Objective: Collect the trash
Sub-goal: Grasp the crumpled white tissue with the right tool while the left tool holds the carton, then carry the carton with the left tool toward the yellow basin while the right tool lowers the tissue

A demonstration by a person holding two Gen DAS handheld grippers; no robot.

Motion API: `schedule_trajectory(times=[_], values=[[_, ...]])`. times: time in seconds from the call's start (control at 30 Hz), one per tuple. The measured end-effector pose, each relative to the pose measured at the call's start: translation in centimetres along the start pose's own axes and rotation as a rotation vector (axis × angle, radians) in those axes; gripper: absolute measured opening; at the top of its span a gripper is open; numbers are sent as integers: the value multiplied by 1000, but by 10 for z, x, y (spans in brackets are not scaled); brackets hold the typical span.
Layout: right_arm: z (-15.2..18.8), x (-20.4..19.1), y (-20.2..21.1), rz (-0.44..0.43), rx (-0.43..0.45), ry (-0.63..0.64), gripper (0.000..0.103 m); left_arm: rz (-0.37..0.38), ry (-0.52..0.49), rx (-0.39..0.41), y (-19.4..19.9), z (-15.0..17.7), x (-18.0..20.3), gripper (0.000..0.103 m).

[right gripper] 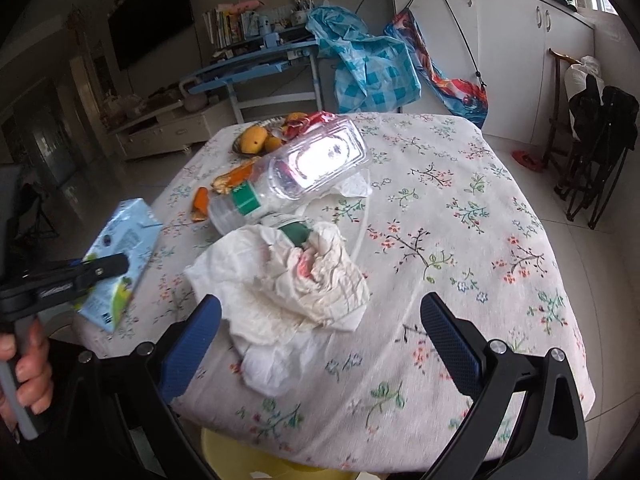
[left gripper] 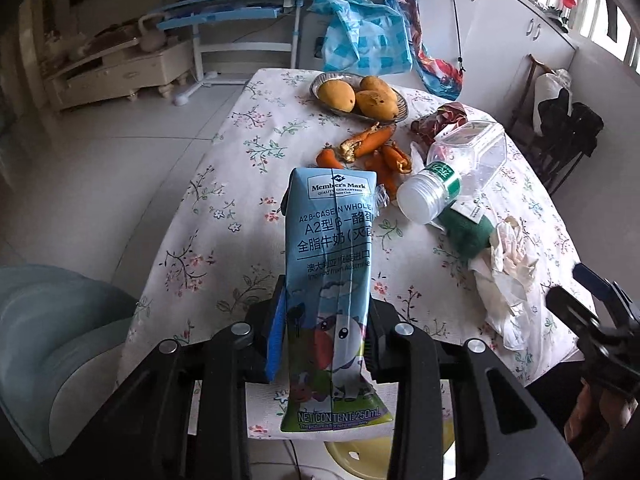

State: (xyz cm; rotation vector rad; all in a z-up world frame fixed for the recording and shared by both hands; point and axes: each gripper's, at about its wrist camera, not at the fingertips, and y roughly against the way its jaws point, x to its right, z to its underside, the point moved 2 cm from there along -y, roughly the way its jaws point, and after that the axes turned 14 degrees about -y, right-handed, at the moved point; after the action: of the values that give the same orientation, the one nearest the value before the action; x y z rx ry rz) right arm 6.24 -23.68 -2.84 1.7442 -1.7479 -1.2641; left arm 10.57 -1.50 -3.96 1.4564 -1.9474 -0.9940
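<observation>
1. Left wrist view: left gripper, fingers pinching the lower half of a blue milk carton, which is lifted above the near edge of the floral tablecloth.
2. Plastic bottle: on its side, beyond and right of the carton, on the cloth.
3. Orange peels: just beyond the carton.
4. Dish of mangoes: farther back than the peels.
5. Crumpled tissues: right of the carton, touching the bottle.
6. Right wrist view: right gripper, fingers spread wide and holding nothing, the tissues lying just beyond them.
</observation>
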Motion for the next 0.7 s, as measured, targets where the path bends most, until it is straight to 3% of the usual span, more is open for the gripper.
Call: schedule_trajectory(times=[0.1, 0.2, 0.27, 0.4, 0.57, 0.7], values=[[0, -6, -13, 14, -14, 34, 93, 0, -5, 14, 3, 0, 2, 31], [-2, -7, -29, 34, -47, 52, 73, 2, 6, 20, 5, 2, -1, 31], [-3, -1, -38, 14, -90, 17, 33, 2, 16, 20, 6, 3, -3, 31], [-7, 11, -30, -41, -79, -60, 30, -6, 24, 33, 8, 2, -6, 31], [-17, 25, 2, -212, 0, -184, 29, -12, 27, 64, 16, 1, -6, 31], [-18, 29, 20, -337, 13, -262, 29, -4, 35, 99, 25, 1, -9, 31]])
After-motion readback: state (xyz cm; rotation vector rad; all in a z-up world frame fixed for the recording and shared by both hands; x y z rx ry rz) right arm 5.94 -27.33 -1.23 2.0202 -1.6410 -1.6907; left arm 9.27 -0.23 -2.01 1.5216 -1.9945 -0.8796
